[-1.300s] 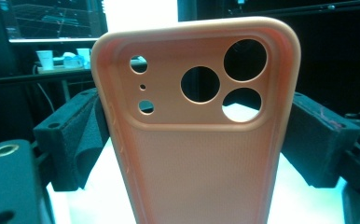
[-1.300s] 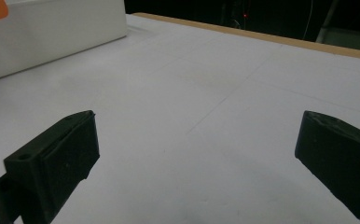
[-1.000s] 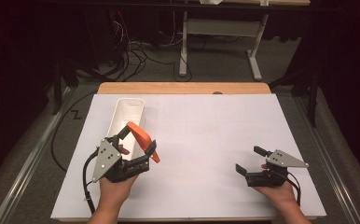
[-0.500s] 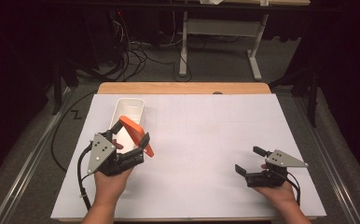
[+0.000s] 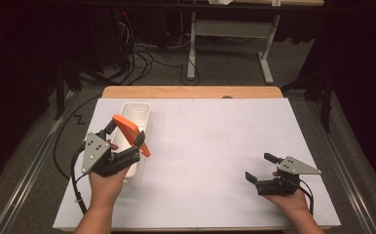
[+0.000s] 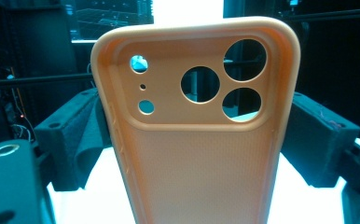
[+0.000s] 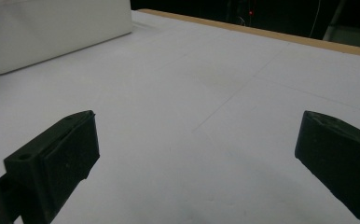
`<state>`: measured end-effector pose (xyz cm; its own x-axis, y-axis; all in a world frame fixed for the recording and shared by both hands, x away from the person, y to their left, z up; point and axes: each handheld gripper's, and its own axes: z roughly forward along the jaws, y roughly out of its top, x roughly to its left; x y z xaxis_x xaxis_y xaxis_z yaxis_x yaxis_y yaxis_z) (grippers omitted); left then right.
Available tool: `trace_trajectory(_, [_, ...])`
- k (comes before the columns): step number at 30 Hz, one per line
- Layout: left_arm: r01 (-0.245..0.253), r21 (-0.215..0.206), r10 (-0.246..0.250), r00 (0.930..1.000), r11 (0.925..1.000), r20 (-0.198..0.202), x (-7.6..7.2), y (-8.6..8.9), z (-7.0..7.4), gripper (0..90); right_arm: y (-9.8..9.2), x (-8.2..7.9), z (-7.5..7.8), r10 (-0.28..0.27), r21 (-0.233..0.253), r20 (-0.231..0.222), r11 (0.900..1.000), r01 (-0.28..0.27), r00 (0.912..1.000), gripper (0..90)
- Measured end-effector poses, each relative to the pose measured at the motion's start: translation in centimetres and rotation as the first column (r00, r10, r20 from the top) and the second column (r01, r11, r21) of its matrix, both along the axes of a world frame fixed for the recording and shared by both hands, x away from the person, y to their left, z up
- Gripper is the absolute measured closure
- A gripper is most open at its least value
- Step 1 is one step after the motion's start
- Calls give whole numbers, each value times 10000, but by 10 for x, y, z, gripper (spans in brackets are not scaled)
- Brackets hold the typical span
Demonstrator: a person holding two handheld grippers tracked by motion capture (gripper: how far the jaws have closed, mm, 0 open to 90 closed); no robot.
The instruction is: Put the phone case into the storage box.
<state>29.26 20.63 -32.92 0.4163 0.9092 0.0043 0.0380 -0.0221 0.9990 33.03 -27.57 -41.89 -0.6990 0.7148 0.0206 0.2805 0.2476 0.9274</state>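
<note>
Item: orange phone case [image 5: 130, 132], soft-looking, with a raised camera block pierced by three large round holes and three smaller ones. In the left gripper view the case [image 6: 201, 140] stands lengthwise between the two black jaws, camera end farthest from the gripper, textured inner face toward the lens. From the high view its long axis runs from up-left to down-right, tilted, lifted above the near half of the bin.

Holder: left gripper [image 5: 126, 137], jaws closed against the two long edges of the case, carried in the person's left hand [image 5: 103, 187] over the left side of the table.

Item: white oblong plastic bin [image 5: 138, 113], long axis running away from the person, resting on the white table cover [image 5: 215, 146] at the left. Its contents cannot be made out.

Item: right gripper [image 5: 259, 168], jaws spread wide with nothing between them, held low at the near right of the table, well apart from the bin. In the right gripper view the same jaws [image 7: 197, 158] frame bare white cover, with the bin's wall [image 7: 52, 32] at upper left.
</note>
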Motion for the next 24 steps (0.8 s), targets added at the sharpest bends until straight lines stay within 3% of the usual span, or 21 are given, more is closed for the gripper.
trace_trajectory(9, [-248,-36,248,9997,9997,-82,7,7,2,160,0,0,0,3,-15,15,10000,-3,10000,0])
trace_trajectory(24, [-674,70,676,9970,9977,-385,31,15,10,160,0,0,0,31,-40,43,10000,-31,10000,1])
